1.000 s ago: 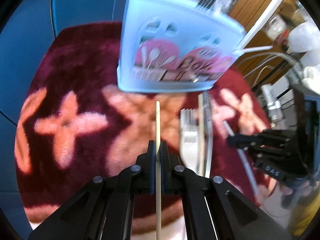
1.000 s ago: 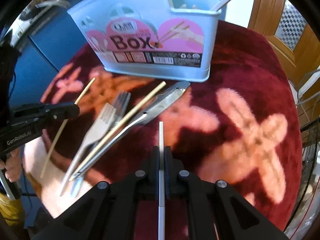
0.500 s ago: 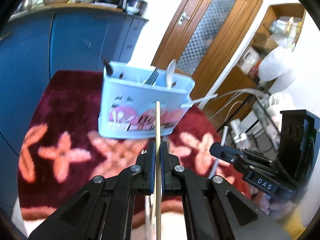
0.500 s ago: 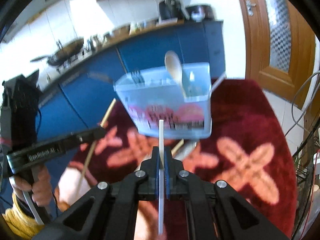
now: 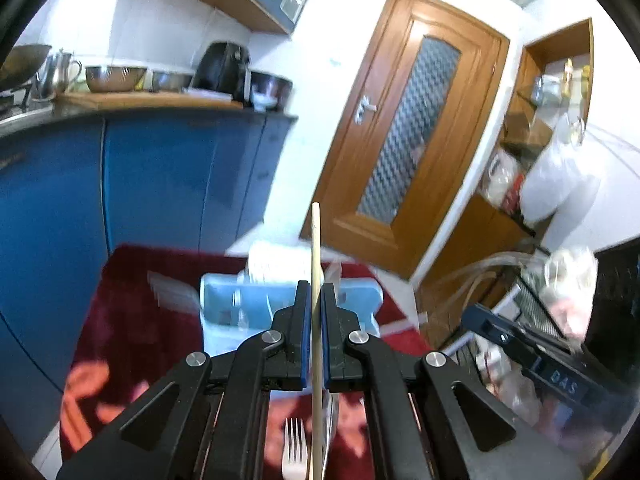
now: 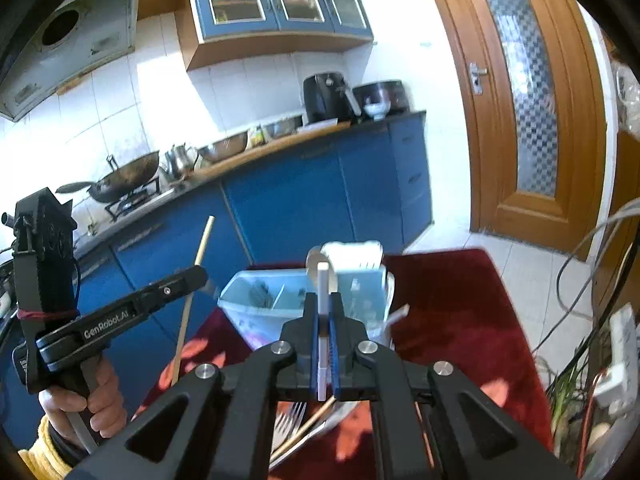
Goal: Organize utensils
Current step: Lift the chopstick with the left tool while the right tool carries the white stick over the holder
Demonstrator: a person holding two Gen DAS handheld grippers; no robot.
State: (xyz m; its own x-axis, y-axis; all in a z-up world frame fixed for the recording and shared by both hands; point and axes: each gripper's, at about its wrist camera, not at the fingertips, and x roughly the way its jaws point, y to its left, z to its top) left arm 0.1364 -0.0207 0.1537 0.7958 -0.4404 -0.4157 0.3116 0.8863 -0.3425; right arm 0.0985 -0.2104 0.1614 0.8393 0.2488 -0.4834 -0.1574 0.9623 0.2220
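Left wrist view showed the left gripper (image 5: 316,300) clenched on a thin wooden chopstick (image 5: 315,248), which stood nearly upright between the pads and ran up past the fingertips. Beyond it sat the pale blue utensil box (image 5: 224,304) on a dark red mat (image 5: 132,300) with orange flower shapes. In the right wrist view, the right gripper (image 6: 323,312) was clamped on a slim white chopstick (image 6: 322,280), also upright, with the box (image 6: 244,300) just ahead and below.

Judging by the box, the task looked partly done: a spoon (image 6: 316,260), fork tines and other pieces already stood in its compartments, though blur hid which slot held what. Two chopsticks were in hand and not yet dropped in. A fork (image 6: 290,414), another wooden chopstick (image 6: 308,424) and a metal piece lay on the mat under the right gripper, waiting to be sorted.
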